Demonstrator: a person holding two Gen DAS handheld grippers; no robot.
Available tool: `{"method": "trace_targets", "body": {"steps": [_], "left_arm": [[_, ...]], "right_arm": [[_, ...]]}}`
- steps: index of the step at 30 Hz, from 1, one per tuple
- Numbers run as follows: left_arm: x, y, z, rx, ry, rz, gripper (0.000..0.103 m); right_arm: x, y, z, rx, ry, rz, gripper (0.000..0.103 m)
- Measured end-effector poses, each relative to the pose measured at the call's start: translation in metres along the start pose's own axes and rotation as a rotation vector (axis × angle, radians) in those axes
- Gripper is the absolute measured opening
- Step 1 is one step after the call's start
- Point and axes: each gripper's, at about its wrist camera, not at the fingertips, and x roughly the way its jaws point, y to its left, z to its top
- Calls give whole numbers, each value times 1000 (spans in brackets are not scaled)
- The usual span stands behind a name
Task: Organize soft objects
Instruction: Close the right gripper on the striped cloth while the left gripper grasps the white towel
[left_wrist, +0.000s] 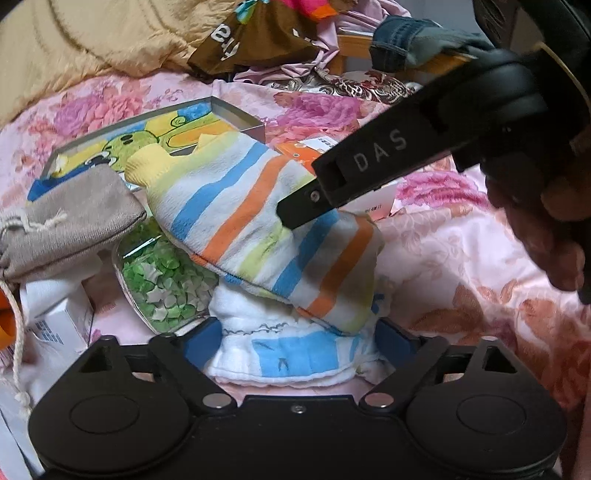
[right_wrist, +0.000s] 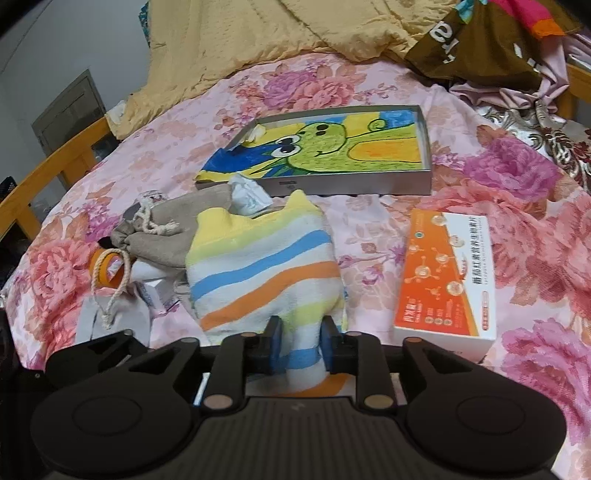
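Note:
A towel striped in blue, orange and yellow (right_wrist: 266, 269) lies on the pink floral bedspread. My right gripper (right_wrist: 301, 345) is shut on its near end, which is pinched narrow between the blue pads. In the left wrist view the same striped towel (left_wrist: 258, 221) drapes over a folded white cloth with a blue band (left_wrist: 291, 354). My left gripper (left_wrist: 299, 343) stands open and wide, one blue pad on each side of that white cloth. The right gripper (left_wrist: 291, 216) reaches in from the upper right onto the towel, with a hand (left_wrist: 535, 229) behind it.
A grey drawstring pouch (left_wrist: 74, 218) and a jar of green paper stars (left_wrist: 166, 280) lie left of the towel. Behind is a metal tray (right_wrist: 351, 186) holding a dinosaur drawing. An orange box (right_wrist: 447, 273) lies to the right. A yellow quilt (right_wrist: 295, 29) and a wooden rail (right_wrist: 55, 162) edge the bed.

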Motion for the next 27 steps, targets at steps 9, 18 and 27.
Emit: {"method": "trace_targets", "body": {"steps": [9,18,27], "left_arm": [[2,4,-1,-53,6,-41,69],[0,4,-3,-80,8,-46,57],[-3,9,-5,-118,8,-20,29]], "right_arm": [[4,15,-1,-56,35,73,62],[15,40,-8,-200,60,23,62],[8,26,-6,-148,39,8,21]]}}
